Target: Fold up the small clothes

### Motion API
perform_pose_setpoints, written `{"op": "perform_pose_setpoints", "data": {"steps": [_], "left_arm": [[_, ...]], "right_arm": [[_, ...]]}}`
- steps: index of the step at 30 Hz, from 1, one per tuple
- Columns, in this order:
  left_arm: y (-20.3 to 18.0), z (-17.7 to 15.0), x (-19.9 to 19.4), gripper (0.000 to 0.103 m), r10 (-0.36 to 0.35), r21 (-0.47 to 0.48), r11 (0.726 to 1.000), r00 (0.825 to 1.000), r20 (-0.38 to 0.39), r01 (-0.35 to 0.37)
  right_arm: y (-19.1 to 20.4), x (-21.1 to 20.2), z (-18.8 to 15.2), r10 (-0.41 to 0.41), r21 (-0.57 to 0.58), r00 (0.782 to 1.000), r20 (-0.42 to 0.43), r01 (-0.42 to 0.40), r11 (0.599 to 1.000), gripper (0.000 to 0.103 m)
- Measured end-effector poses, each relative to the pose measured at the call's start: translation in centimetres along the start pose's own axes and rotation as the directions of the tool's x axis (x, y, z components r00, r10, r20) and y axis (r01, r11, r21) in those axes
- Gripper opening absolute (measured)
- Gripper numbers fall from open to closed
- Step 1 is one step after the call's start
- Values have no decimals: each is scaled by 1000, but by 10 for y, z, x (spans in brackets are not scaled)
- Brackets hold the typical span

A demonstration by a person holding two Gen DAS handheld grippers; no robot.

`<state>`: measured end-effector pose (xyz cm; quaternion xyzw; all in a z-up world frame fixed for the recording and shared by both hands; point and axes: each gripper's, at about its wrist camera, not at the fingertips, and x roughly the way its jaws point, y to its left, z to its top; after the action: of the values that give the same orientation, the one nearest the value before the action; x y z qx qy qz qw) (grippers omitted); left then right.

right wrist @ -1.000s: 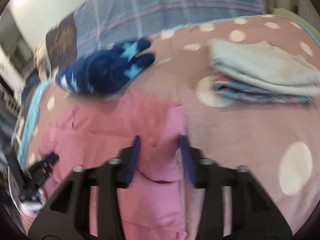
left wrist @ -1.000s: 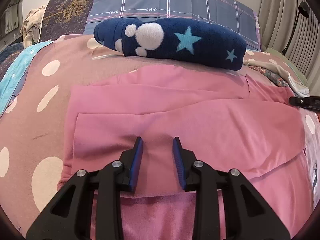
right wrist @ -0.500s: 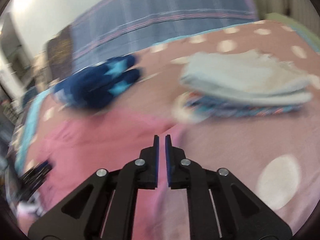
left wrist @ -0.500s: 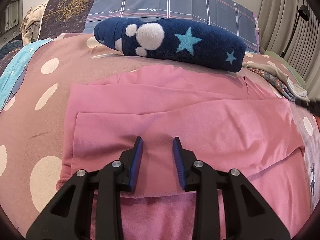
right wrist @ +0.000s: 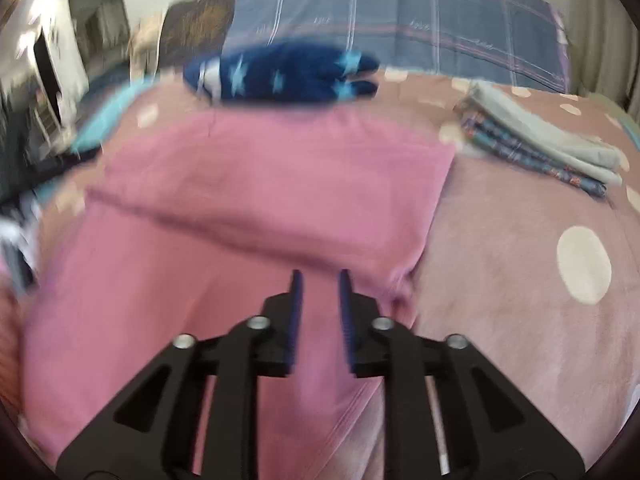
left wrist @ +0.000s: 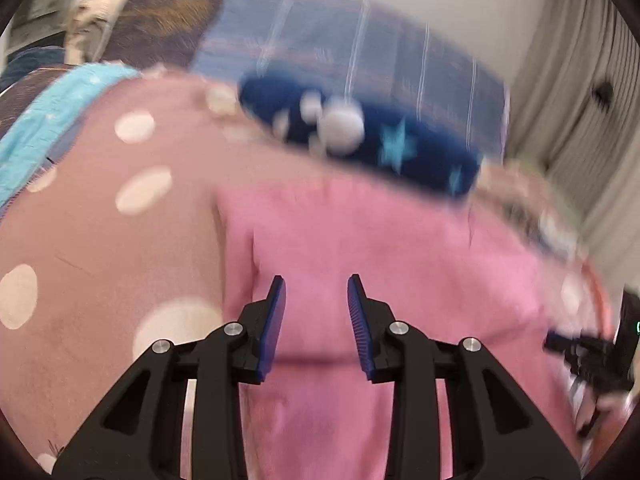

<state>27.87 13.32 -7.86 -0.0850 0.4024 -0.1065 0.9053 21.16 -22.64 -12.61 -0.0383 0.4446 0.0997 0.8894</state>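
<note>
A pink garment (left wrist: 380, 248) lies partly folded on the dotted bedspread; it also shows in the right wrist view (right wrist: 280, 184). My left gripper (left wrist: 316, 292) is open and empty above the garment's left part. My right gripper (right wrist: 319, 280) is open with a narrow gap, empty, above the garment's near right part, close to its right edge. The right gripper also shows at the right edge of the left wrist view (left wrist: 580, 354). Both views are blurred by motion.
A navy plush with stars (left wrist: 360, 136) lies beyond the garment, also in the right wrist view (right wrist: 288, 74). A stack of folded clothes (right wrist: 548, 140) sits at the right. A plaid pillow (right wrist: 400, 20) is behind. A blue cloth (left wrist: 60, 116) lies left.
The right gripper, shut half a second ago, has opened a little and swung left over the garment. The left gripper stayed open and moved, with the view shifting left.
</note>
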Motion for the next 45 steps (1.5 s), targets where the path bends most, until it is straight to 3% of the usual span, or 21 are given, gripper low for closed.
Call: {"op": "perform_pose_setpoints", "data": {"steps": [1, 5, 8, 11, 16, 20, 23, 27, 31, 36, 41, 45], "left_arm": [[0, -9, 15, 34, 66, 27, 998, 996, -58, -65], [3, -10, -11, 34, 102, 6, 995, 995, -2, -102], [2, -15, -41, 37, 99, 18, 995, 994, 38, -100], [4, -38, -67, 49, 60, 37, 997, 998, 17, -60], [19, -93, -83, 49, -3, 25, 1000, 994, -110, 6], [23, -129, -105, 49, -69, 20, 997, 989, -130, 72], [21, -149, -124, 45, -165, 8, 986, 972, -169, 169], [14, -176, -141, 44, -187, 69, 976, 960, -208, 206], [19, -192, -155, 44, -233, 56, 966, 946, -223, 251], [27, -217, -172, 44, -320, 53, 940, 923, -214, 338], [34, -233, -183, 44, -404, 26, 908, 890, -212, 418], [28, -226, -176, 45, -411, 50, 902, 888, -207, 429]], "right_arm": [[-6, -2, -5, 18, 23, 999, 30, -18, 1000, 22], [-11, -24, -15, 57, 136, 997, 42, -63, 989, 23], [-9, -50, -36, 96, 155, 993, 65, -105, 982, 26], [-17, -71, -63, 112, 188, 990, 88, -127, 974, 28], [-45, -92, -99, 188, 306, 977, 105, -212, 928, 28], [-48, -101, -119, 256, 352, 960, 112, -280, 893, 28], [-45, -106, -136, 308, 380, 945, 110, -327, 865, 29], [-41, -120, -162, 364, 405, 923, 126, -383, 830, 29], [-36, -134, -184, 414, 432, 901, 132, -428, 794, 29], [-19, -153, -210, 447, 418, 890, 93, -442, 794, 31], [-13, -161, -229, 482, 454, 872, 89, -466, 760, 33], [-4, -157, -218, 485, 414, 870, 82, -473, 778, 40]]}}
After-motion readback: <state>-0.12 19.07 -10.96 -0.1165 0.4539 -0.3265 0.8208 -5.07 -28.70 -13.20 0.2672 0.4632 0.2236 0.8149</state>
